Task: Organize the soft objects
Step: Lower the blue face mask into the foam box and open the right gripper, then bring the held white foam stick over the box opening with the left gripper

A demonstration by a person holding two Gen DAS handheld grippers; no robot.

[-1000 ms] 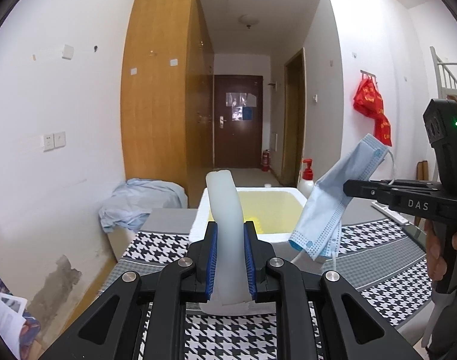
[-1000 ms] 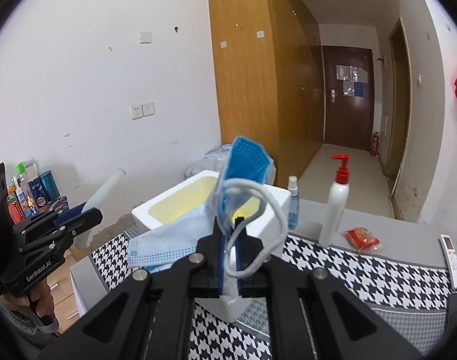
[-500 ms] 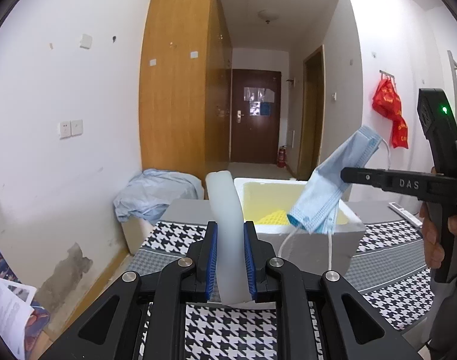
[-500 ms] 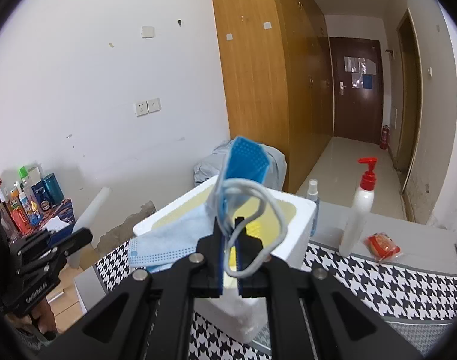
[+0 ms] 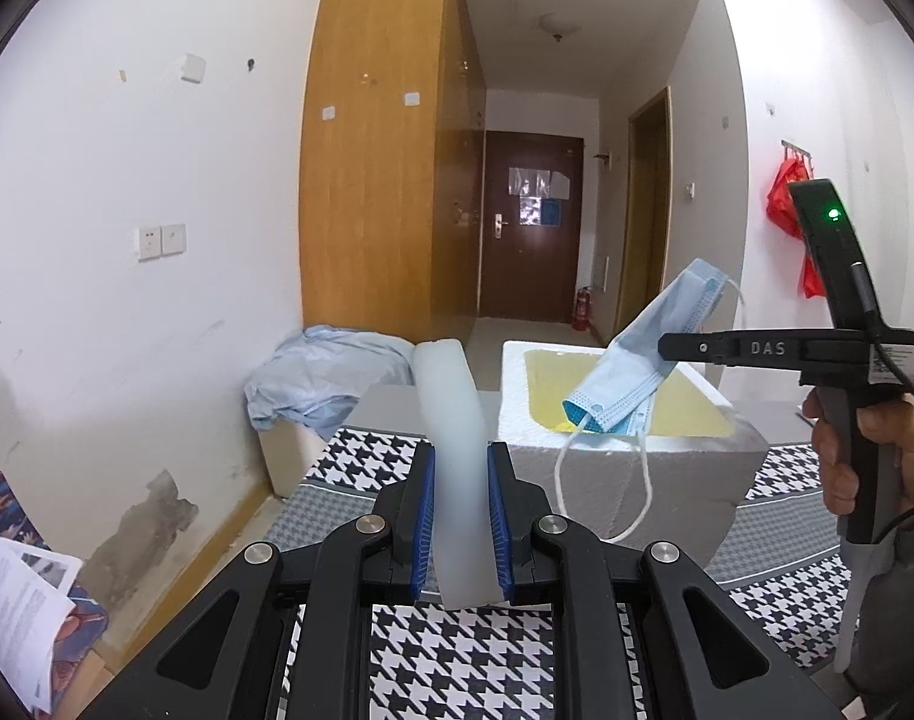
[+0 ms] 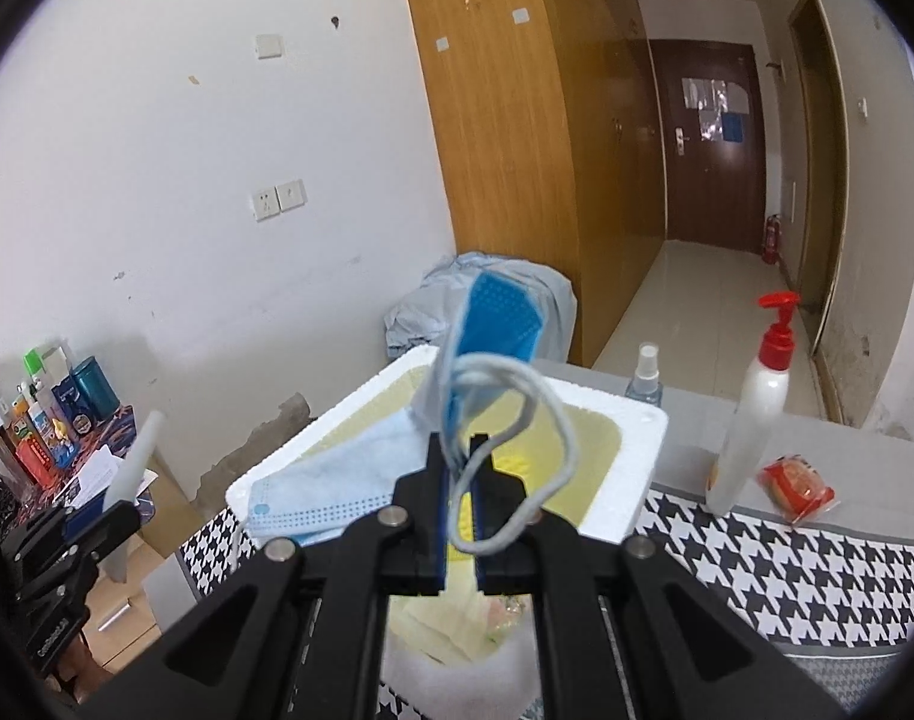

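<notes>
Above the foam box point(image 5: 628, 474), the right gripper point(image 6: 460, 462) pinches a blue face mask point(image 5: 637, 354). Left of the box, the left gripper point(image 5: 460, 516) clamps a white foam strip point(image 5: 451, 438).

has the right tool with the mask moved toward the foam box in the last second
Yes. In the left wrist view the right tool carried the blue mask leftward, over the white foam box, where it now hangs above the yellow interior.

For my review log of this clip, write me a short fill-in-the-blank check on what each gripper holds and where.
1. The right gripper is shut on a blue face ____.
2. The left gripper is shut on a white foam ____.
3. The mask hangs over the white foam ____.
4. The pump bottle has a ____ top.

Missing words: mask; strip; box; red
</notes>
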